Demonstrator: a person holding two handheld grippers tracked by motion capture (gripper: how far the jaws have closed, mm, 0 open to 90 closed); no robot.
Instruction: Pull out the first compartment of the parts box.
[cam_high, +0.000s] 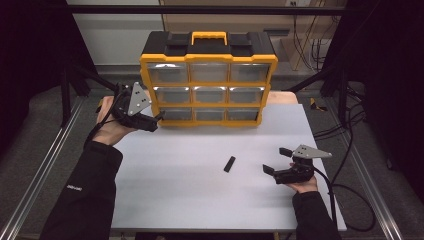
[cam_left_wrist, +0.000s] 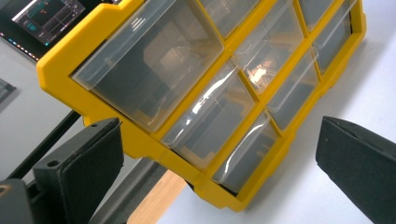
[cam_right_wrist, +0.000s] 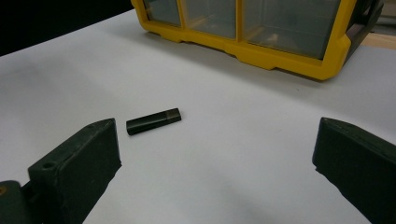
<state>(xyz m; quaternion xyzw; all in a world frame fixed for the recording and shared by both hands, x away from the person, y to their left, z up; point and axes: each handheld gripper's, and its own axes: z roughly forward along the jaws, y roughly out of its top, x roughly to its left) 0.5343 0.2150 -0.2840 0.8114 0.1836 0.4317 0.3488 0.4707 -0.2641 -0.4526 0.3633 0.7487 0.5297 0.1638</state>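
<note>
The right hand-held gripper (cam_high: 278, 160), jaws open and empty, seems to be approaching the small black stick (cam_high: 229, 164) lying mid-counter (cam_high: 175, 190), while the left hand-held gripper (cam_high: 159, 119), also open, waits by the drawer box (cam_high: 208, 85), probably for opening

White table (cam_high: 200, 200) on metal rails (cam_high: 40, 160), dark curtains at 9 and 3 o'clock, cables (cam_high: 350, 130) on grey floor, pale wall at 12.
</note>
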